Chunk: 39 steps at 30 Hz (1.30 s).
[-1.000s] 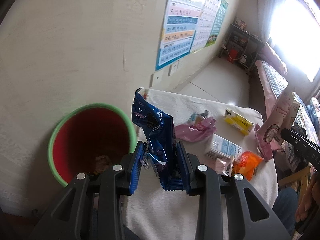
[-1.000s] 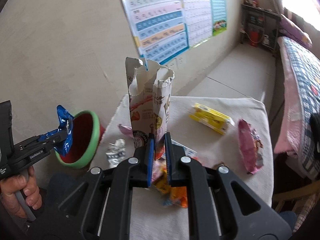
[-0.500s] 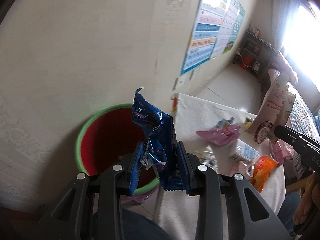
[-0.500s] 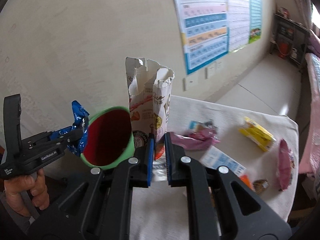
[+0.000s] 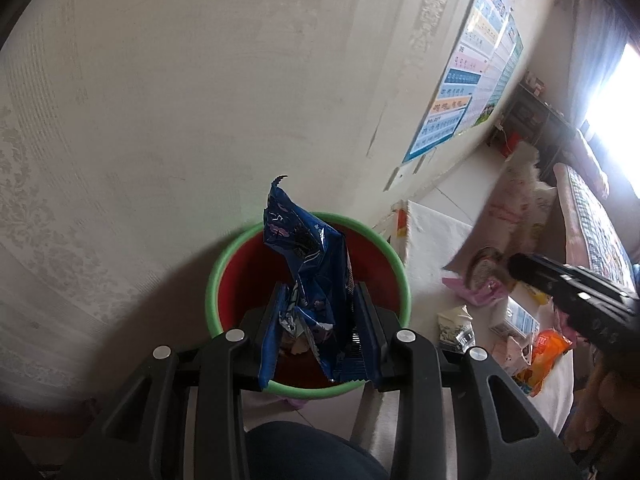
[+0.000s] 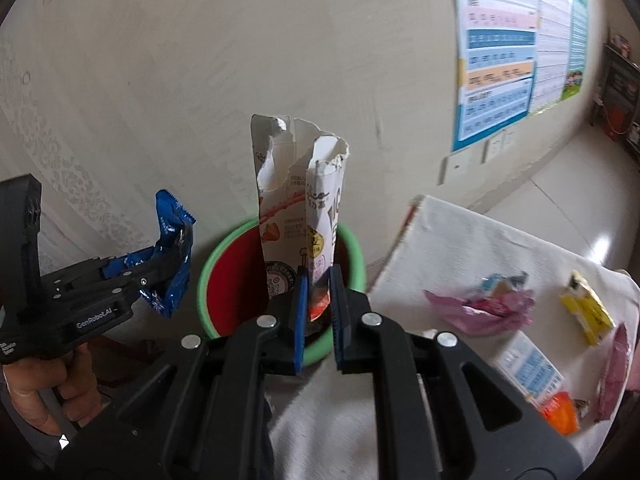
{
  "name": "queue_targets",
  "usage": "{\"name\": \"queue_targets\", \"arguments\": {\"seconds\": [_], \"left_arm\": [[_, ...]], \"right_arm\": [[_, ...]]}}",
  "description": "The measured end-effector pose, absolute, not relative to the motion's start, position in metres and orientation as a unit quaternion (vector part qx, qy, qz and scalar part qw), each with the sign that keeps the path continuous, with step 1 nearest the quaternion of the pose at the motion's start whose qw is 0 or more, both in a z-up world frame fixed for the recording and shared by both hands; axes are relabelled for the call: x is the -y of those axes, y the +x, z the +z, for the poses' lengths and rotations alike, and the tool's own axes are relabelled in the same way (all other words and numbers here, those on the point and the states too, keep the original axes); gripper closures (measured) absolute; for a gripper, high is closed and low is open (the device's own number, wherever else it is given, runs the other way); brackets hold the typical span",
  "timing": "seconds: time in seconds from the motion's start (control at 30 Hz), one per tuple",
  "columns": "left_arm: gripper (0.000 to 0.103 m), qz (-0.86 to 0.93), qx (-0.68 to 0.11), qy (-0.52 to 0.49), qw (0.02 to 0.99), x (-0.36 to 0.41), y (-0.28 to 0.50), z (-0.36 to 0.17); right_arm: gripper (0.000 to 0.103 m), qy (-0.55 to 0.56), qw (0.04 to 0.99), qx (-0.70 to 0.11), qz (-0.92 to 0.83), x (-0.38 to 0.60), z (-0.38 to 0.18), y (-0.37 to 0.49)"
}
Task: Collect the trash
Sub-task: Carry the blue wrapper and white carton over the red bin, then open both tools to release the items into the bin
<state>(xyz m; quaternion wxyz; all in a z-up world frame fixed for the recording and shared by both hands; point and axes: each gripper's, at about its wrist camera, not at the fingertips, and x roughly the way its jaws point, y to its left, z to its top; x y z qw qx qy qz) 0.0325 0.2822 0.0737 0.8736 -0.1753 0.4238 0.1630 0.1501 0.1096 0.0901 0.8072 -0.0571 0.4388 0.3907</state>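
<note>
A round bin [image 5: 218, 280] with a green rim and red inside stands on the floor by the wall, left of the table. My left gripper [image 5: 318, 320] is shut on a crumpled blue foil wrapper [image 5: 308, 264], held over the bin's opening. In the right wrist view my right gripper [image 6: 318, 308] is shut on a torn white snack bag [image 6: 298, 208] with a strawberry print, standing upright in front of the bin [image 6: 352, 252]. That view also has the left gripper [image 6: 132, 276] with the blue wrapper [image 6: 174, 248] to the left of the bin.
A table with a white cloth [image 6: 452, 248] carries more litter: a pink wrapper [image 6: 480, 308], a yellow box [image 6: 586, 308], a white and blue carton [image 6: 528, 368], an orange packet [image 6: 560, 416]. A pale wall with posters [image 6: 500, 48] runs behind. A hand [image 6: 44, 384] grips the left handle.
Both grippers have swung left from above the table toward the bin. The blue wrapper now hangs over the bin's opening, and the white bag sits in front of it. Both grips are unchanged.
</note>
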Motion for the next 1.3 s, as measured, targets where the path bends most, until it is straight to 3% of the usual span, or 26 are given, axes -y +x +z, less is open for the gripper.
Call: {"name": "queue_targets", "arguments": {"seconds": [0.37,0.4,0.47,0.53,0.7,0.87,1.3], "left_arm": [[0.065,0.157,-0.427,-0.192,0.870,-0.306,0.042,0.065],[0.055,0.157,-0.426,-0.193,0.870,-0.306,0.043,0.065],[0.044,0.159,-0.417,-0.192,0.874,-0.306,0.043,0.067],[0.032,0.159,-0.408,-0.195,0.877,-0.308,0.041,0.069],[0.016,0.164,-0.396,-0.209,0.879,-0.313,0.033,0.070],[0.011,0.166,-0.396,-0.208,0.879,-0.307,0.026,0.073],[0.009,0.146,-0.404,-0.176,0.886,-0.250,0.027,0.085]], "right_arm": [[0.088,-0.076,0.792,-0.448,0.407,-0.156,0.079,0.157],[0.084,-0.077,0.792,-0.451,0.405,-0.158,0.078,0.158],[0.061,-0.075,0.793,-0.452,0.402,-0.159,0.076,0.159],[0.054,-0.079,0.796,-0.450,0.398,-0.158,0.075,0.159],[0.044,-0.081,0.801,-0.448,0.389,-0.151,0.076,0.157],[0.033,-0.075,0.809,-0.443,0.379,-0.133,0.082,0.153],[0.022,-0.044,0.835,-0.432,0.337,-0.052,0.099,0.134]]}}
